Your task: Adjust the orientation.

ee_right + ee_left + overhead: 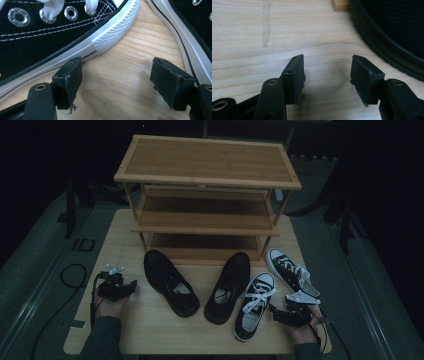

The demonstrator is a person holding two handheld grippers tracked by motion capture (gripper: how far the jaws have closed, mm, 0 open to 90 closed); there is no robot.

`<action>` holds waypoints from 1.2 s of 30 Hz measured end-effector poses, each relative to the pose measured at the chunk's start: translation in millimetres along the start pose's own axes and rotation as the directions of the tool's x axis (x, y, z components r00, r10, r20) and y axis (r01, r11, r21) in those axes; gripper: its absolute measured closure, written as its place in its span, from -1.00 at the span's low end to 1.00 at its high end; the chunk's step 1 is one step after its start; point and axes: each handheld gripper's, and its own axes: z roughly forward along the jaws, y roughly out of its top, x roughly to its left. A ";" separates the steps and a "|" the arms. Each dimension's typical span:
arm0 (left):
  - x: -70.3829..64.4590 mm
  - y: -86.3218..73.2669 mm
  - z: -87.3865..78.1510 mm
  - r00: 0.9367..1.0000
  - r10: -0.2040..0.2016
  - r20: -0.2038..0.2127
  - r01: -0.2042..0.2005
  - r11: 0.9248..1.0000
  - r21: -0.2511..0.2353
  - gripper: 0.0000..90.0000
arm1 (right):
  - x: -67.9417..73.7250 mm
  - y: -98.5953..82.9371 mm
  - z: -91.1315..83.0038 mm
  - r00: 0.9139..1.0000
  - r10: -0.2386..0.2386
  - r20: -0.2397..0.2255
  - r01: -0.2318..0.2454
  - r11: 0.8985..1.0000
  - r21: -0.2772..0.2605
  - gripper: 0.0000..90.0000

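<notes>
Resting on the table [150, 330], both grippers gape empty; right gripper [116, 82] beside the laced sneaker [254, 306]; light, floppy canvas judged best pinched at stiff heel collar; left gripper [327, 75] near black shoe [397, 35].

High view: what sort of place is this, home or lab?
Probably a lab or recording setup, not a home. A small wooden table stands on grey floor with dark surroundings, a cable trails beside it, and a bare shoe rack with four shoes looks staged for the hand-held left gripper and right gripper.
</notes>
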 end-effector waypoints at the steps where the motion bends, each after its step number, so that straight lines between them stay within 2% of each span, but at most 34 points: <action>1: -1.2 1.6 -2.8 1.000 0.010 0.005 -0.010 1.000 -0.004 0.02 | 0.0 0.0 0.0 1.000 0.000 0.000 0.000 1.000 0.000 -0.43; 4: -5.3 10.1 -16.4 0.998 0.032 0.047 -0.031 0.999 -0.019 0.02 | 0.0 0.0 0.0 1.000 0.000 0.000 0.000 1.000 0.000 -0.43; 7: -7.7 15.0 -23.5 0.997 0.043 0.068 -0.041 0.999 -0.026 0.02 | 0.0 0.0 0.0 1.000 -0.001 0.000 0.001 1.000 0.000 -0.43; 10: -10.5 24.0 -32.0 0.992 0.056 0.114 -0.053 0.998 -0.024 0.01 | 0.0 0.0 0.0 1.000 -0.001 0.000 0.001 1.000 0.000 -0.43; 14: -16.7 35.7 -42.3 0.987 0.086 0.135 -0.082 0.996 -0.032 -0.04 | 0.0 0.0 0.0 1.000 0.000 0.000 0.000 1.000 0.000 -0.43; 20: -29.3 47.6 -55.6 0.977 0.124 0.176 -0.117 0.992 -0.047 -0.14 | 0.0 0.0 0.0 1.000 -0.001 0.000 0.001 1.000 0.000 -0.43; 25: -40.3 56.5 -64.8 0.972 0.142 0.188 -0.132 0.989 -0.064 -0.29 | 0.0 0.0 0.0 1.000 0.000 0.000 0.000 1.000 0.000 -0.43; 27: -44.6 59.5 -66.9 0.972 0.151 0.180 -0.141 0.988 -0.067 -0.35 | 0.0 0.0 0.0 1.000 -0.001 0.000 0.001 1.000 0.000 -0.43; 31: -53.1 63.8 -68.3 0.970 0.158 0.183 -0.147 0.987 -0.070 -0.49 | 0.0 0.0 0.0 1.000 0.000 0.000 0.000 1.000 0.000 -0.43; 32: -57.6 65.7 -68.1 0.968 0.166 0.191 -0.156 0.986 -0.065 -0.55 | 0.0 0.0 0.0 1.000 0.000 0.000 0.000 1.000 0.000 -0.43; 33: -57.6 65.7 -68.1 0.968 0.166 0.191 -0.156 0.986 -0.065 -0.59 | 0.0 0.0 0.0 1.000 0.000 0.000 0.000 1.000 0.000 -0.43; 36: -65.1 67.9 -67.2 0.966 0.172 0.193 -0.164 0.985 -0.055 -0.64 | 0.1 0.0 0.0 1.000 0.000 0.000 0.000 1.000 0.000 -0.43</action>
